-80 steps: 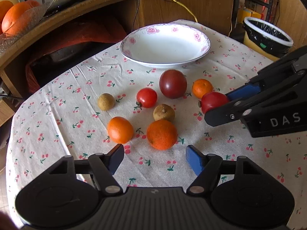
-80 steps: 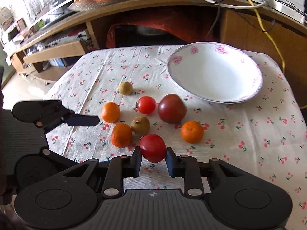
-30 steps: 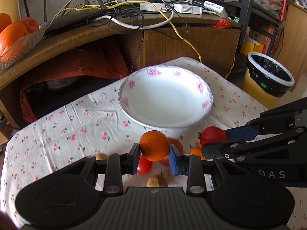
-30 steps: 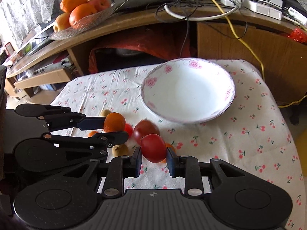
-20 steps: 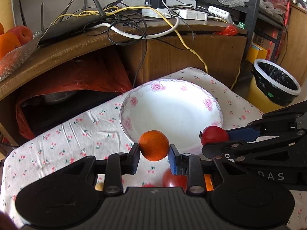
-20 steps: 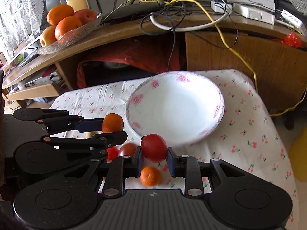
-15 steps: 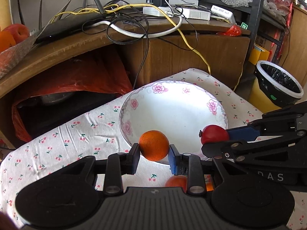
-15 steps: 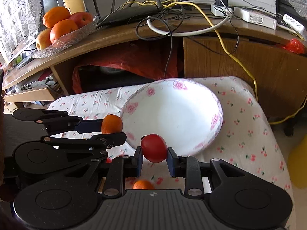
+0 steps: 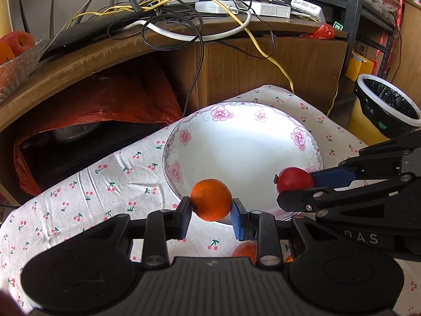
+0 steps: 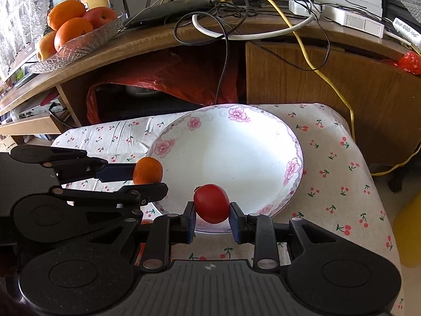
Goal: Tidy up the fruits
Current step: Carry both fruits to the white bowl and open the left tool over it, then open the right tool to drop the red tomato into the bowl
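Note:
My left gripper (image 9: 211,212) is shut on an orange (image 9: 211,199) and holds it in the air over the near left rim of the white flowered bowl (image 9: 236,121). My right gripper (image 10: 212,217) is shut on a red tomato (image 10: 211,203) and holds it over the bowl's near rim (image 10: 294,187). The bowl has nothing in it. Each gripper shows in the other view: the right gripper (image 9: 294,187) with the tomato (image 9: 294,179), the left gripper (image 10: 147,177) with the orange (image 10: 147,170). Another orange fruit (image 9: 244,250) lies on the cloth, mostly hidden behind my left gripper.
The table has a cherry-print cloth (image 9: 110,173). Behind it stands a wooden desk (image 10: 289,60) with cables, a red bag (image 10: 168,79) beneath it and a glass dish of oranges and apples (image 10: 76,34). A lined bin (image 9: 384,108) stands at the right.
Both grippers have lifted their fruit off the cloth and carried it forward to the bowl. The other fruits have dropped out of sight below the grippers.

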